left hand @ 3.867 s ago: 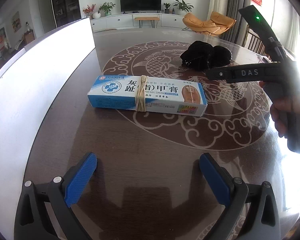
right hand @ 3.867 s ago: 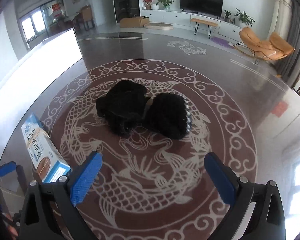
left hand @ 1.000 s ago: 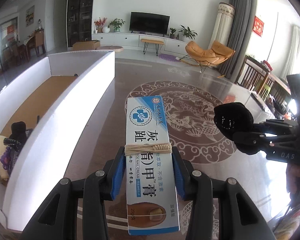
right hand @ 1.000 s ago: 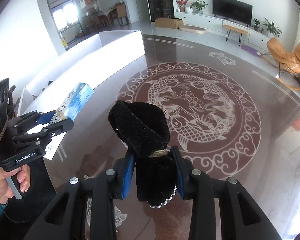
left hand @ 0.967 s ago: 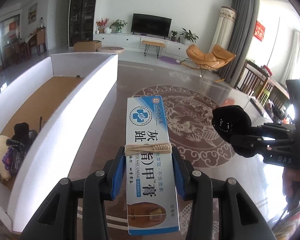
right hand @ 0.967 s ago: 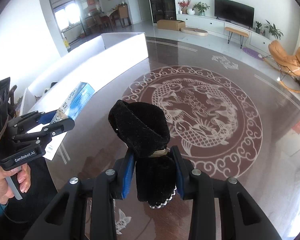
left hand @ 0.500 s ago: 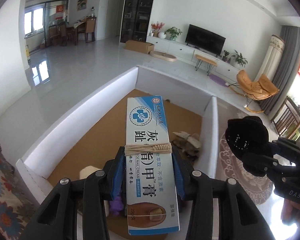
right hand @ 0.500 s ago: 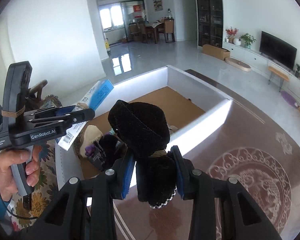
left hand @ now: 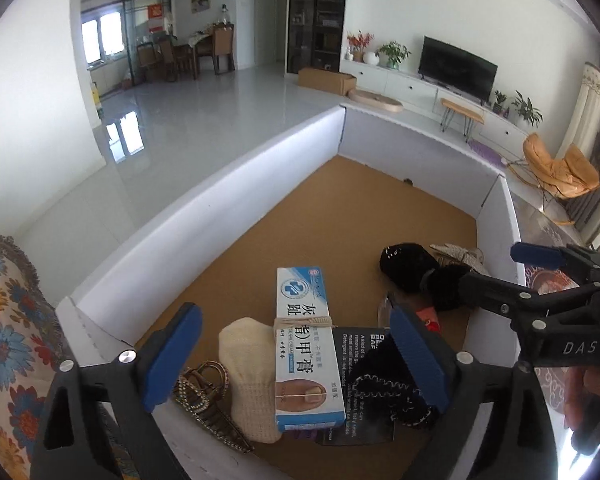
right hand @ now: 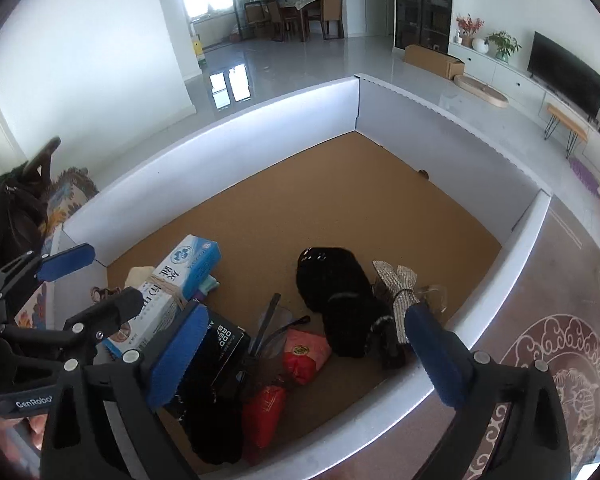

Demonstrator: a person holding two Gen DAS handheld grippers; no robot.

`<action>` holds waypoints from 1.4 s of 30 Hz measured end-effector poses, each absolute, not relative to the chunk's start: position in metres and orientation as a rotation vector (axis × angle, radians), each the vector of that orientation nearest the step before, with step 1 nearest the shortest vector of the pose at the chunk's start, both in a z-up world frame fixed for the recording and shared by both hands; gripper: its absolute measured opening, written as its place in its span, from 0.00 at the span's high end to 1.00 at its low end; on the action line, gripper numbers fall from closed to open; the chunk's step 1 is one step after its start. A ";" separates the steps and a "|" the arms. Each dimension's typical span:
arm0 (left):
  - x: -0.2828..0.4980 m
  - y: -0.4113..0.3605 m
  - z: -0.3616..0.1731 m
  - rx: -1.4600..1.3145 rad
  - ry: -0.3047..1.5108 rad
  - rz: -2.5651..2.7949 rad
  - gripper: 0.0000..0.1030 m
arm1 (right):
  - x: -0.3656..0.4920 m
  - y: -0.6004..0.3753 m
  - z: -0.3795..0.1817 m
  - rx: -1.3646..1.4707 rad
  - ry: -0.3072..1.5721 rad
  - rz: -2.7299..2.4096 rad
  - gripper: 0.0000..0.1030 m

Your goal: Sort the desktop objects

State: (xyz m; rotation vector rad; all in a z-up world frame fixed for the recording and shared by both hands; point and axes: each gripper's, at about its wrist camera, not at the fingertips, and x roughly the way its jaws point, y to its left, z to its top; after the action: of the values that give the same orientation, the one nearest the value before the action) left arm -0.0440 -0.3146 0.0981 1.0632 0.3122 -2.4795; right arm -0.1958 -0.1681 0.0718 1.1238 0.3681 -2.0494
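**A white-walled box on the desk**

The white-walled box (right hand: 476, 168) with a brown cardboard floor sits on the dark patterned desk (right hand: 540, 320). On the box floor lie a blue-and-white cream carton (left hand: 306, 344) bound with a rubber band, a cream sock (left hand: 248, 376), a black furry bundle (right hand: 340, 300), a red packet (right hand: 304, 354), a black printed box (right hand: 220, 344) and a jewelled hair clip (left hand: 204, 400).

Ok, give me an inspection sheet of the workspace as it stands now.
Surface: cork floor of white-walled box; patterned table beside it.
Job's things: nail cream box and black bundle lie inside.
Clutter: cream sock, hair claw, red packet, glitter bow.
Grippers: left gripper and right gripper open, empty.
Cables: nothing seen.
Surroundings: TV, orange chair.
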 end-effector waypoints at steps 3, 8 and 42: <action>-0.035 -0.313 0.108 0.982 0.310 -2.461 0.00 | -0.197 -0.152 0.080 1.135 0.338 -2.092 0.02; -0.025 -0.301 0.118 1.015 0.319 -2.431 0.00 | -0.186 -0.130 0.089 1.143 0.334 -2.099 0.02; 0.009 -0.282 0.176 0.988 0.284 -2.330 0.00 | -0.154 -0.148 0.146 1.152 0.492 -2.102 0.00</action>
State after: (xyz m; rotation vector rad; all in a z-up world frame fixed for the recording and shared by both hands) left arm 0.0090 -0.2820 0.1760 0.9878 0.2836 -2.3300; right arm -0.1536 -0.1475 0.1462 1.1518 0.4922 -2.1020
